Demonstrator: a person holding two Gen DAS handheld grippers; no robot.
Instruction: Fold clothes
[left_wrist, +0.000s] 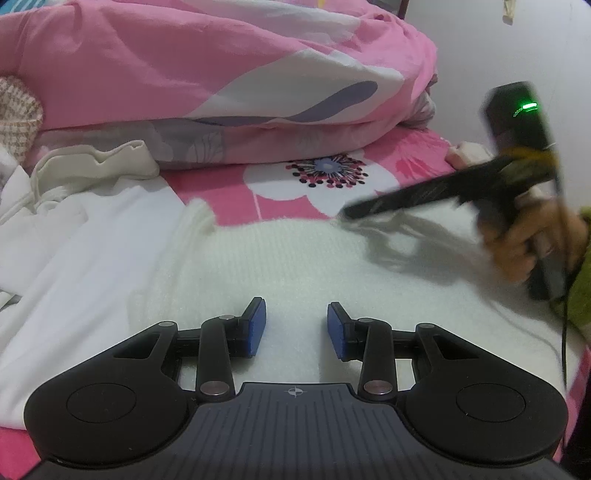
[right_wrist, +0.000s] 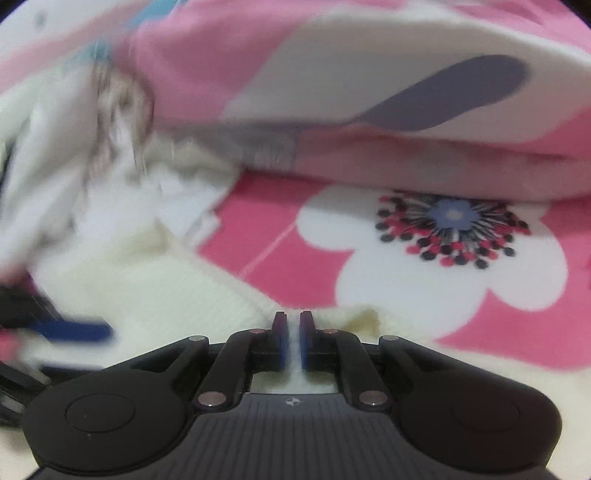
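Across the bed, pink floral sheet (left_wrist: 229, 199) and a heaped pink quilt (left_wrist: 155, 70) fill the back. White knit sweater (left_wrist: 295, 266) lies spread flat on the sheet, filling the middle under both my grippers; more white clothes (left_wrist: 66, 206) are bunched to its left. My left gripper (left_wrist: 296, 326) hovers over the sweater's near part, blue pads apart, nothing pinched between them. My right gripper (right_wrist: 293, 341) is at the sweater's far edge by the sheet's flower print (right_wrist: 450, 230), jaws nearly together and clamped on a thin ridge of white knit. My right hand (left_wrist: 532, 243) grips its handle, green sleeve (left_wrist: 580, 280) behind. Right view blurred.
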